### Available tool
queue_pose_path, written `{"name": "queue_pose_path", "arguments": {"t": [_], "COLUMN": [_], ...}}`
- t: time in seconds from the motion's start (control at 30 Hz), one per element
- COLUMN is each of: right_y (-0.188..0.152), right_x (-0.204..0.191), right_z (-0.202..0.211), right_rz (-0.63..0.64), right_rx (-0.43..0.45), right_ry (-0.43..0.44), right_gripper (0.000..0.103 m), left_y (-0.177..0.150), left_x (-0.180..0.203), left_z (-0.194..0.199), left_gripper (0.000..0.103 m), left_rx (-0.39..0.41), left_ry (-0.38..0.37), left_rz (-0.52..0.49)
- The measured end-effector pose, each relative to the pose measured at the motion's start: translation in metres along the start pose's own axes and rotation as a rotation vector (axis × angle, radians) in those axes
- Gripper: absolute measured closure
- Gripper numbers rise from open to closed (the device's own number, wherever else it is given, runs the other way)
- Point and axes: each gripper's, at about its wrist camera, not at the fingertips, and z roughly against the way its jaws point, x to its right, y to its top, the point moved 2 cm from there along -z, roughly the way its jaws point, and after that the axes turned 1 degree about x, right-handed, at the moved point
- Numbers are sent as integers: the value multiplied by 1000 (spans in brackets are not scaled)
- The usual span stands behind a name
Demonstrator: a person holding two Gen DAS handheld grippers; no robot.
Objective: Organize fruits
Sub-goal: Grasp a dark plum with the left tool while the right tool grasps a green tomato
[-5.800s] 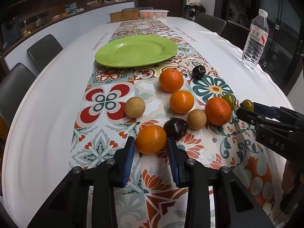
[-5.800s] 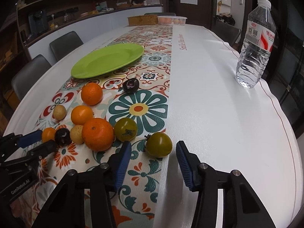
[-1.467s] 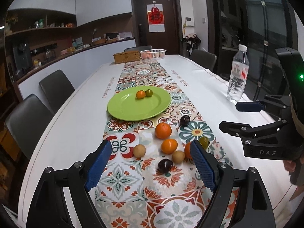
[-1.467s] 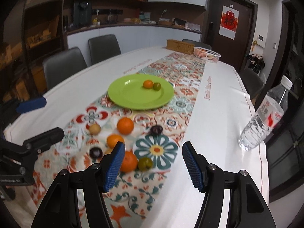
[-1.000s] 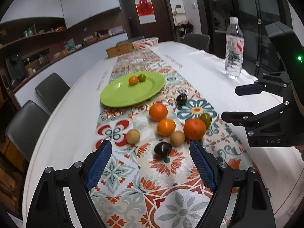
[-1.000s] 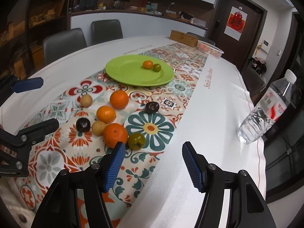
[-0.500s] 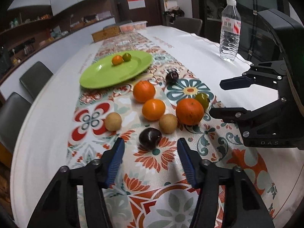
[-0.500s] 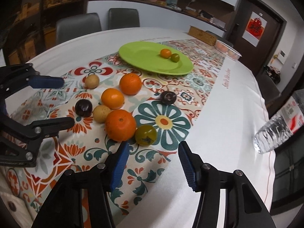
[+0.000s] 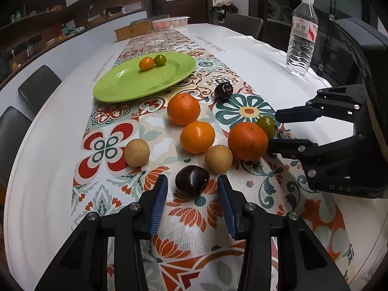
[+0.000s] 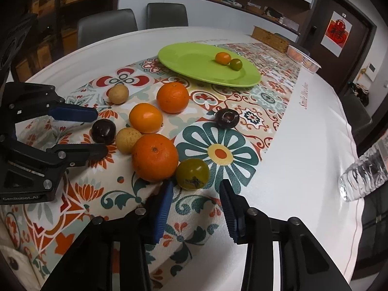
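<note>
A green plate [image 9: 116, 89] [image 10: 189, 63] holds a small orange fruit [image 9: 146, 63] and a small green fruit [image 9: 160, 60]. On the patterned runner lie three oranges [image 9: 247, 140], two tan round fruits [image 9: 137, 152], two dark plums and a green tomato [image 10: 192, 173]. My left gripper [image 9: 191, 189] is open, low over the table, its jaws either side of the near dark plum [image 9: 192, 180] [image 10: 103, 131]. My right gripper [image 10: 196, 194] is open just in front of the green tomato [image 9: 266, 123], next to the large orange [image 10: 154, 156].
A water bottle [image 9: 302, 36] stands at the table's right edge. A second dark plum [image 9: 223, 91] lies nearer the plate. A wooden box [image 9: 133, 31] and a white basket [image 9: 169, 22] sit at the far end. Grey chairs [image 10: 106, 26] line the left side.
Both grippers have come down and forward from high above the table. The left jaws have narrowed around the near plum; the right jaws have closed in on the green tomato.
</note>
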Motion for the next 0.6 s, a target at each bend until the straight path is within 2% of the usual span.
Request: {"name": "queue_pose_path", "arguments": {"t": [0.2, 0.33, 0.6], "right_y": [2, 2, 1], "right_x": [4, 5, 6], "right_z": [-2, -4, -1], "right_rz": [-19, -33, -70], "right_rx": [11, 11, 21], "right_ry": [12, 31, 31], "right_gripper": [62, 70, 74], "left_y": [3, 2, 3], "left_x": [-2, -3, -5], "left_z": [-6, -7, -2], "left_gripper": [69, 74, 74], "left_rx": [-18, -18, -16], "left_ry": [-26, -26, -42], "left_rz": [30, 39, 62]}}
